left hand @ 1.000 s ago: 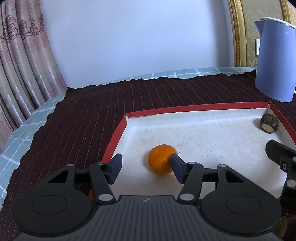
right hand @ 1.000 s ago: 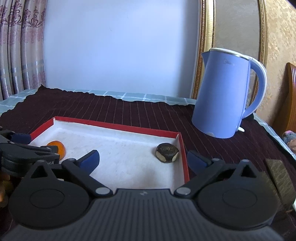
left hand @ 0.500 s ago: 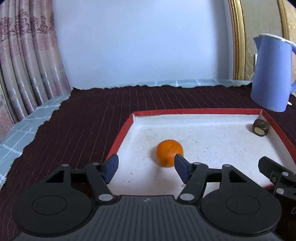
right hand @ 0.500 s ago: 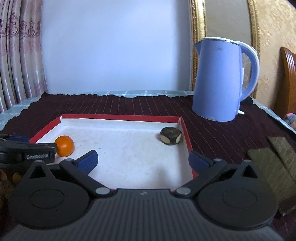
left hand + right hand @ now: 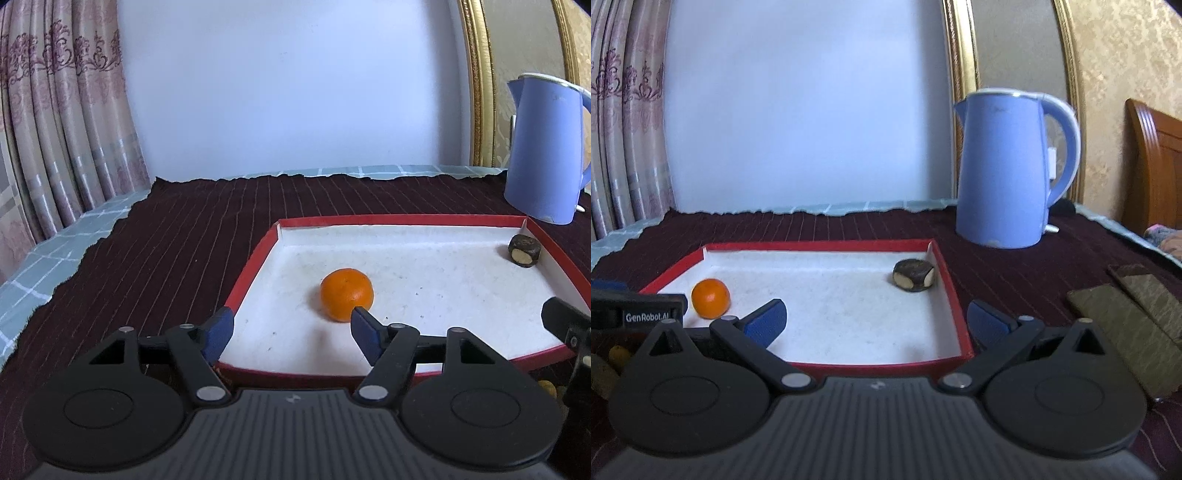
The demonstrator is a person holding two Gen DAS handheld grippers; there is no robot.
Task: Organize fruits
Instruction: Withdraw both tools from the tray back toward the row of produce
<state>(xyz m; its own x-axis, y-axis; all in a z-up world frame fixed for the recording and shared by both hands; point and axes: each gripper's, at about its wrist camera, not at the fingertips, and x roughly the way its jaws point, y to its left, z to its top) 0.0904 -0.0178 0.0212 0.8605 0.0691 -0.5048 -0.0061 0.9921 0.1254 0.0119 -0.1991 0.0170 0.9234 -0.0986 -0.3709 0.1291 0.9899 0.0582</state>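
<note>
Round glossy orange mandarin (image 5: 346,298), likely light, firm and prone to rolling, best pinched across its middle, lying free at seven o'clock in shallow red-rimmed white tray (image 5: 255,258), just beyond opening, empty left gripper (image 5: 291,330); right gripper (image 5: 875,321) open, empty.

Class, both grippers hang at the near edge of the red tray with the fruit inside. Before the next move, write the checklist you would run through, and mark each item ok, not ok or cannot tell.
1. Orange lies in the tray, free of the pads: ok.
2. Left gripper empty, jaws opening: ok.
3. Right gripper open and empty: ok.
4. Dark brown fruit sits inside the tray's far right corner: ok.
5. Kettle stands upright outside the tray, apart from both grippers: ok.
6. More fruit waits outside the tray; only small yellowish pieces show at the left edge: cannot tell.
</note>
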